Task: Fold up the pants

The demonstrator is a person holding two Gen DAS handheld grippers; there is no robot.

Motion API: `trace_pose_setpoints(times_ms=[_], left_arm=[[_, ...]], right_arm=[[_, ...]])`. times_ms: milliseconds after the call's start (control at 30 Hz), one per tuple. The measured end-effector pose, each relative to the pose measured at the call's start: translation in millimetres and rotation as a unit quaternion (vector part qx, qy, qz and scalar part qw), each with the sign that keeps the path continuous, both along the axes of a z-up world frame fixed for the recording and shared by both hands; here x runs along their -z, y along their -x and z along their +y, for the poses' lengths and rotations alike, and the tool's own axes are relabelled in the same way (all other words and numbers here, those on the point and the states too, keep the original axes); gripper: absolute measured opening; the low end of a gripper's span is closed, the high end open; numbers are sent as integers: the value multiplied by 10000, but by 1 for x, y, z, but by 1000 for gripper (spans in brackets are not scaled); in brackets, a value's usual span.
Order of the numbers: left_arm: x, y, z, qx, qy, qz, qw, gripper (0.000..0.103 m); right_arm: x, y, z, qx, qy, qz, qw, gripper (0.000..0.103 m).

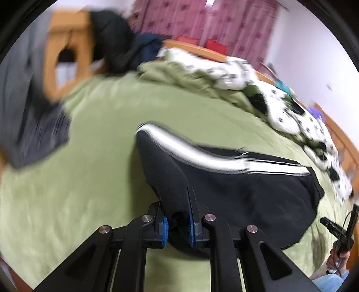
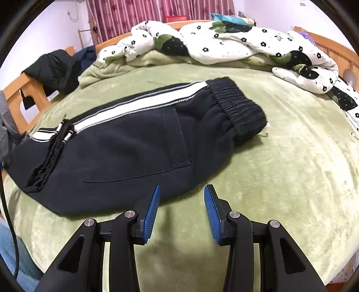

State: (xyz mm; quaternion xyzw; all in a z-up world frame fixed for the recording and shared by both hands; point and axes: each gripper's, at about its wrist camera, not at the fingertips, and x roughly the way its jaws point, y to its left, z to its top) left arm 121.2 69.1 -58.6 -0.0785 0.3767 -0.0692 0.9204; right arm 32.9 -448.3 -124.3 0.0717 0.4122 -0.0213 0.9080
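Observation:
Black pants [image 2: 125, 146] with a white side stripe lie folded on the green blanket [image 2: 280, 175], waistband to the right, cuffs on top at the left. In the left wrist view my left gripper [image 1: 177, 213] is shut on a raised fold of the pants [image 1: 235, 193], held above the blanket. My right gripper [image 2: 181, 200] is open and empty, just in front of the pants' near edge, above the blanket. The other hand-held gripper [image 1: 341, 229] shows at the right edge of the left wrist view.
A crumpled white flowered duvet [image 2: 224, 42] lies along the far side of the bed. A wooden bed frame [image 2: 20, 94] with dark clothes [image 2: 56, 69] on it stands at the left. A grey garment [image 1: 29, 121] hangs at the left. Pink curtains [image 2: 145, 11] hang behind.

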Motion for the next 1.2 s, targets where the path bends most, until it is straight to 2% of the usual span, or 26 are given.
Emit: trace_pose_setpoints(times_ms=[67,133,200,300,433,533,600,700,733,800,833,933,967,1033,1133,1200], left_arm=[[-33,-2,-37,289,-411,-182,9986,13],[-54,-2,-72,588,-640,-351,9956,13],[-63,-3,-110,873,-861,-426,9915,13],[-61,-7,-173,1322,-1078,-446,9843,13],[-39,-9,-250,1904,-996,-287,9762,13],[-12,-10,-303,2384,-741,-123,9683,13],[12,-10,-332,2590,-527,90,9644,13],[52,-9,-359,2641,-163,608,9624,13],[66,-9,-365,2642,-125,760,9614,13],[78,-3,-369,2666,-214,725,9609,13],[78,1,-368,2791,-224,683,9576,19],[59,12,-346,3288,284,721,9412,35],[50,17,-334,3331,451,680,9394,39],[29,27,-303,3209,575,395,9445,61],[10,38,-252,2767,593,-30,9591,65],[7,45,-212,2255,302,-110,9737,65]], right_arm=[[-5,5,-2,-9,37,-110,9999,41],[-11,13,-7,-26,67,-215,9997,41],[-16,18,-12,-36,107,-310,9995,41],[-22,25,-26,23,123,-402,9991,41],[-20,31,-51,253,10,-376,9990,41],[-13,35,-70,489,-201,-318,9981,41],[-4,38,-82,665,-431,-184,9967,41],[5,42,-85,780,-625,-83,9950,41],[7,43,-84,774,-651,-56,9949,41],[7,41,-77,679,-655,-29,9955,41],[7,41,-73,626,-647,-34,9959,41],[-1,31,-55,377,-599,-145,9974,41],[-6,25,-48,305,-623,-222,9973,41],[-12,13,-38,206,-791,-318,9961,42],[-14,-13,-16,-37,-1206,-390,9919,45],[-9,-32,3,-192,-1319,-314,9906,46]])
